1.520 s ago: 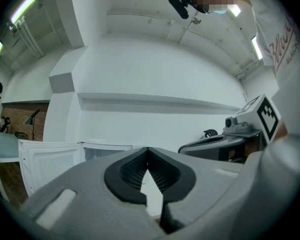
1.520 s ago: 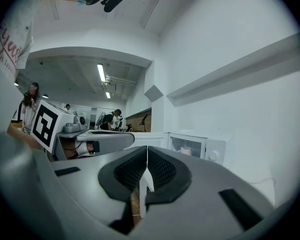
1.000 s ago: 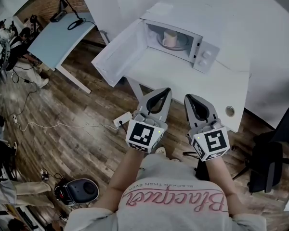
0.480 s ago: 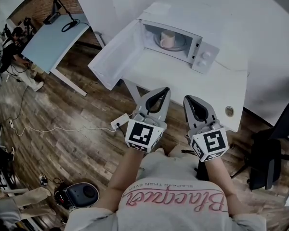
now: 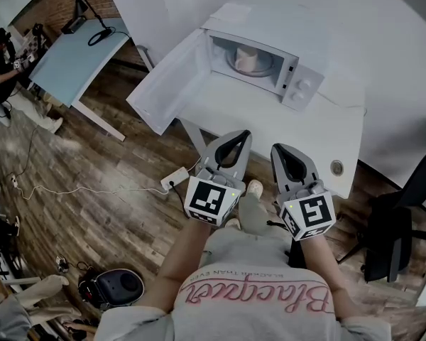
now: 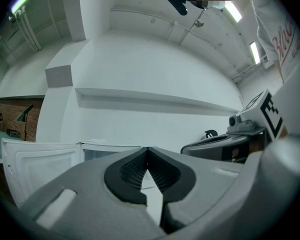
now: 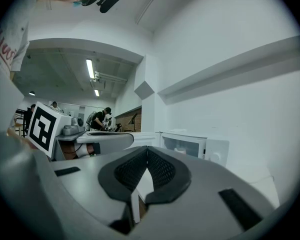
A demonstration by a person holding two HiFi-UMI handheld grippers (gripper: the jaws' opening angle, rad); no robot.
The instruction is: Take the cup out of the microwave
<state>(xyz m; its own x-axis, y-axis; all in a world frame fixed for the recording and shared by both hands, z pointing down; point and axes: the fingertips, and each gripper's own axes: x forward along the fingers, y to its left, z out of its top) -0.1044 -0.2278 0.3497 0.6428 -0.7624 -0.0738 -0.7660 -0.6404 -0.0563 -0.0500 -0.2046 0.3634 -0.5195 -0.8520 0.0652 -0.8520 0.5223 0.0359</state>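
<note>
My left tool (image 5: 239,134) and right tool (image 5: 279,148) sit side by side and level, at the near edge of the tabletop (image 5: 291,130) and well apart from the microwave (image 5: 303,86). Both are closed right down: in each gripper view the dark pads meet at the tips with nothing between them.

The cup (image 5: 249,57) stands inside the microwave on the glass plate (image 5: 267,67), with the door (image 5: 163,84) swung wide open to the left. From the head view it is a small pale shape. I can't tell whether it has a handle, and the cavity's top edge hides part of its rim.

The left gripper view gives me little. The tool's own body covers most of the cavity, so only the door and a strip of the microwave front show, and no cup. In the right gripper view the microwave is small and far off, and the cup is only a faint smudge inside. A chair (image 5: 394,240) is cut off at the right edge
</note>
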